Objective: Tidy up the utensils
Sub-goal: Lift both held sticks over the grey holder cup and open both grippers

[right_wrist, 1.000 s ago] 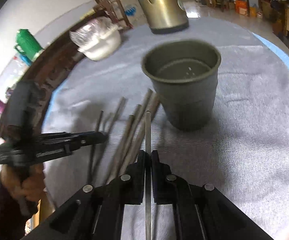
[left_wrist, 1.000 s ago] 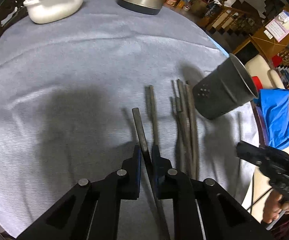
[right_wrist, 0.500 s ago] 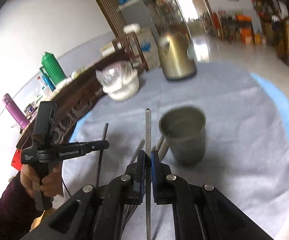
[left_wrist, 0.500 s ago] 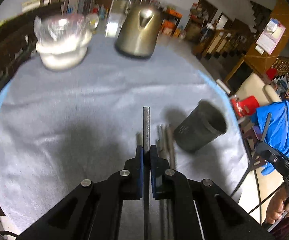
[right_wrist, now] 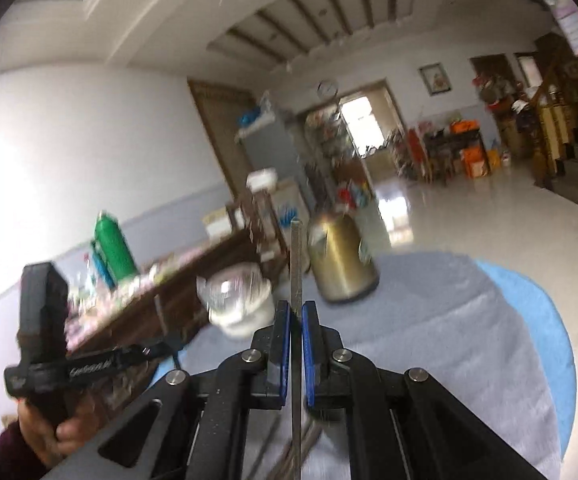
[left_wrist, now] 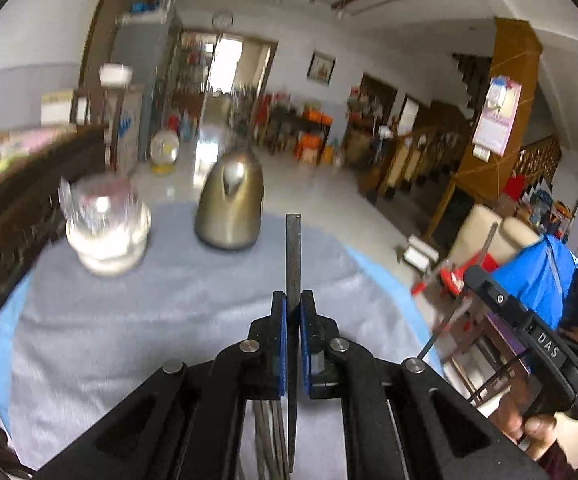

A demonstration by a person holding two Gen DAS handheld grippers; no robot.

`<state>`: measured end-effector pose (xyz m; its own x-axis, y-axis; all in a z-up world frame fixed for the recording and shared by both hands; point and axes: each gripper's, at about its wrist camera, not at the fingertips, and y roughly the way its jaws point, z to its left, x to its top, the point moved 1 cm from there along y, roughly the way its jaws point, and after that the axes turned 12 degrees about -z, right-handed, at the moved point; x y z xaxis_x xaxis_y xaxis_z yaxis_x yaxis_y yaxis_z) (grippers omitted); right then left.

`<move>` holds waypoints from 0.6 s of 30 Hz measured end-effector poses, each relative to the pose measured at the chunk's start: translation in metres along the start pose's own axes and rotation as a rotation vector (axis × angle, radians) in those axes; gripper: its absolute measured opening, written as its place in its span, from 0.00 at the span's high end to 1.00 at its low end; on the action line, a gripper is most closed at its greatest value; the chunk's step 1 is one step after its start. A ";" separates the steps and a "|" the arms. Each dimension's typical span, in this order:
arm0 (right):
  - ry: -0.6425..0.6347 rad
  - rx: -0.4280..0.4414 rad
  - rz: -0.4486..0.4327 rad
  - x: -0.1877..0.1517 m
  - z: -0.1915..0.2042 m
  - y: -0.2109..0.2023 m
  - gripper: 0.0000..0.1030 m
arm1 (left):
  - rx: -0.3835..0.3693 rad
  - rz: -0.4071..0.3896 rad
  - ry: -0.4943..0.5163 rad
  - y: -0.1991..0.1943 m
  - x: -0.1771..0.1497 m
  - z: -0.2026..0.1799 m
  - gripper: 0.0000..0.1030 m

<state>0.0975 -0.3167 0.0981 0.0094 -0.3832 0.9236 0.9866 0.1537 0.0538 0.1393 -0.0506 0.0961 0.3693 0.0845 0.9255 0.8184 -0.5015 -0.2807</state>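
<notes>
**A:** Left wrist view first: your left gripper [left_wrist: 293, 312] has its jaws clamped on a flat grey utensil [left_wrist: 293, 252], whose long axis runs straight out ahead along the fingers, tip pointing up toward the room, not at the bench [left_wrist: 129, 320].

**B:** And my right?

**A:** Much the same. Your right gripper [right_wrist: 296, 322] is closed on a second utensil [right_wrist: 296, 264], also standing out in line with the fingers. Both tools are tipped well up; you are looking over the kettle [left_wrist: 231, 210] and the white bowl [left_wrist: 107, 236] at the far end of the cloth.

**B:** Where are the other utensils?

**A:** A few grey ones lie on the cloth directly below and behind your left jaws [left_wrist: 269, 436]. No holder for them shows in either view, so I cannot tell you which hand is nearer to one.

**B:** So the next move?

**A:** My guess: tilt each tool back down so the utensil's axis points into whatever container you choose. Held this upright, neither end is aimed at anything on the bench.
</notes>
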 end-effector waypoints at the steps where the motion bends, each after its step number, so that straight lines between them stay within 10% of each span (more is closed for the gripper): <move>1: 0.003 -0.006 -0.027 0.004 0.000 0.000 0.94 | 0.003 -0.034 0.001 -0.001 0.007 -0.004 0.94; 11: -0.143 -0.193 -0.271 0.022 0.018 0.020 0.94 | 0.053 -0.309 -0.011 0.027 0.039 -0.040 0.94; 18: -0.180 -0.203 -0.121 -0.008 0.018 0.060 0.94 | 0.110 -0.173 -0.031 0.088 -0.008 -0.027 0.94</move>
<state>0.1534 -0.2880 0.1008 -0.1217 -0.2170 0.9686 0.9913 -0.0760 0.1076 0.1963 -0.1186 0.0714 0.2312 0.1886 0.9544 0.9132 -0.3804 -0.1461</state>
